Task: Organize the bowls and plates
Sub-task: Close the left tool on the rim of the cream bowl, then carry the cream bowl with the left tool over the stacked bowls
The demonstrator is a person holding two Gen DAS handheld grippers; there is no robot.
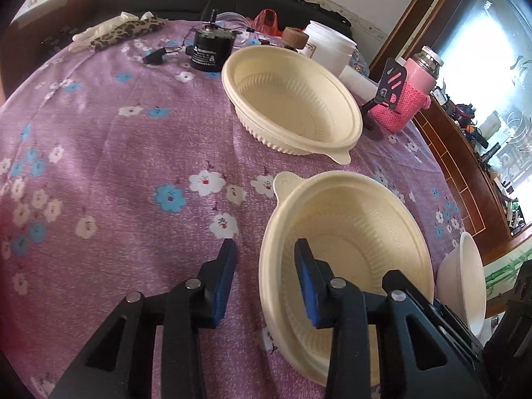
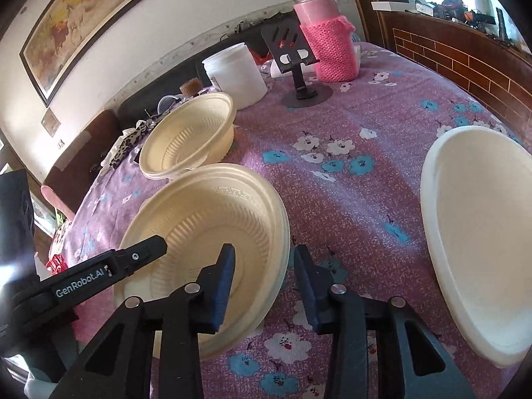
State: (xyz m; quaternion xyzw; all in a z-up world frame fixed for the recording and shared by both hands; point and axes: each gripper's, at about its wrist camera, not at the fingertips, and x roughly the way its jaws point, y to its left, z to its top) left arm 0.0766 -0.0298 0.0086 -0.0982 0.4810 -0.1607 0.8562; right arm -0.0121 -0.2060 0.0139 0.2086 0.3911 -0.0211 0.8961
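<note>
Two cream ribbed plastic bowls sit on the purple flowered tablecloth. The near bowl (image 1: 349, 232) (image 2: 212, 232) lies between both grippers. My left gripper (image 1: 264, 259) is open, with the bowl's left rim between its fingers. My right gripper (image 2: 264, 266) is open, with the bowl's right rim between its fingers. The far bowl (image 1: 292, 103) (image 2: 189, 136) stands apart behind it. A white bowl (image 2: 478, 232) (image 1: 465, 276) sits to the right.
At the table's back stand a pink knitted-sleeve flask (image 2: 327, 33), a black phone stand (image 2: 296, 63), a white tub (image 2: 236, 73), a black motor (image 1: 207, 51) and a leopard cloth (image 1: 126, 30). A wooden cabinet (image 1: 465, 173) is on the right.
</note>
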